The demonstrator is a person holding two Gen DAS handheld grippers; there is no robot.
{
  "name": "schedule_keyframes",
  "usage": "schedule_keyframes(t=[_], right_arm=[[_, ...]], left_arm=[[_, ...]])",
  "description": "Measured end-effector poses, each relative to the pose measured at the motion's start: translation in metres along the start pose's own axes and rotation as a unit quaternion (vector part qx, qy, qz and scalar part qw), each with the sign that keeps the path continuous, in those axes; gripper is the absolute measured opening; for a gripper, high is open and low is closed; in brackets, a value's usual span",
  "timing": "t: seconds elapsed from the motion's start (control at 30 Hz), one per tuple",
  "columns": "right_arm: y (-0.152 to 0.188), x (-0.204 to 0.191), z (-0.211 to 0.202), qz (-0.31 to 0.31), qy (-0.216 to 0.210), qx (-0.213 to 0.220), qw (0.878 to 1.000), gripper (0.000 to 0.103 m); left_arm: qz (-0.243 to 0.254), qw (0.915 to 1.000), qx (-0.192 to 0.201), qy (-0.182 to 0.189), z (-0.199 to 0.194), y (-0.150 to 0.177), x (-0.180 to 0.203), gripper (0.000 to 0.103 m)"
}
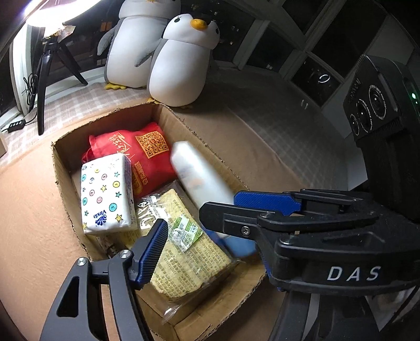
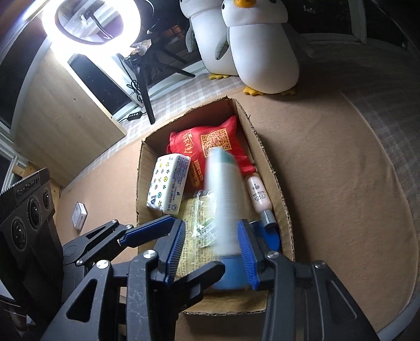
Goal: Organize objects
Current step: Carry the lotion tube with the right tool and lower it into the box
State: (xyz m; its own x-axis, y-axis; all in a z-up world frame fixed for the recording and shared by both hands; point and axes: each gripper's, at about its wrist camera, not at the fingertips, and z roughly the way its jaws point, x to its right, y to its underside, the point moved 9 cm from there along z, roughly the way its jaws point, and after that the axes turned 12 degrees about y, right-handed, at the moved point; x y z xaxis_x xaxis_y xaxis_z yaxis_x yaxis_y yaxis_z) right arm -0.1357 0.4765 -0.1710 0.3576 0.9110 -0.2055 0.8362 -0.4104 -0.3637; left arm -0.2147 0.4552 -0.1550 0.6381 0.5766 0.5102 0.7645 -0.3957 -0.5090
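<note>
An open cardboard box (image 1: pixel 63 183) (image 2: pixel 283 199) holds a red bag (image 1: pixel 147 157) (image 2: pixel 215 147), a white Vinda tissue pack (image 1: pixel 107 194) (image 2: pixel 169 183), a flat tan packet in clear wrap (image 1: pixel 183 251) (image 2: pixel 197 215) and a small pink tube (image 2: pixel 258 194). A white bottle with a blue base (image 2: pixel 227 209) (image 1: pixel 202 178) is blurred and lies between the open fingers of my right gripper (image 2: pixel 212 249), over the box's near end. My left gripper shows only its left finger (image 1: pixel 153 251) over the box; the right gripper (image 1: pixel 262 207) crosses that view.
Two plush penguins (image 1: pixel 181 65) (image 2: pixel 260 49) sit beyond the box on a checked mat. A ring light (image 2: pixel 86 23) on a tripod (image 1: pixel 44 86) stands at the back left. A small white box (image 2: pixel 78 216) lies on the tan surface left of the carton.
</note>
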Motion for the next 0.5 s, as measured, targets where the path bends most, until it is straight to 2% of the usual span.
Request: schedule_keyframes(t=[0.23,0.5], right_arm=[[0.0,-0.005,0.0,0.004,0.005,0.006,1.0,0.049],[0.001,-0.017,0.003,0.006,0.008,0.008,1.0,0.049]], left_arm=[[-0.005,1.0,0.005,-0.006,-0.014,0.007,-0.008,0.071],[-0.033,0.9988,0.027,-0.022,-0.053,0.023,-0.041,0.071]])
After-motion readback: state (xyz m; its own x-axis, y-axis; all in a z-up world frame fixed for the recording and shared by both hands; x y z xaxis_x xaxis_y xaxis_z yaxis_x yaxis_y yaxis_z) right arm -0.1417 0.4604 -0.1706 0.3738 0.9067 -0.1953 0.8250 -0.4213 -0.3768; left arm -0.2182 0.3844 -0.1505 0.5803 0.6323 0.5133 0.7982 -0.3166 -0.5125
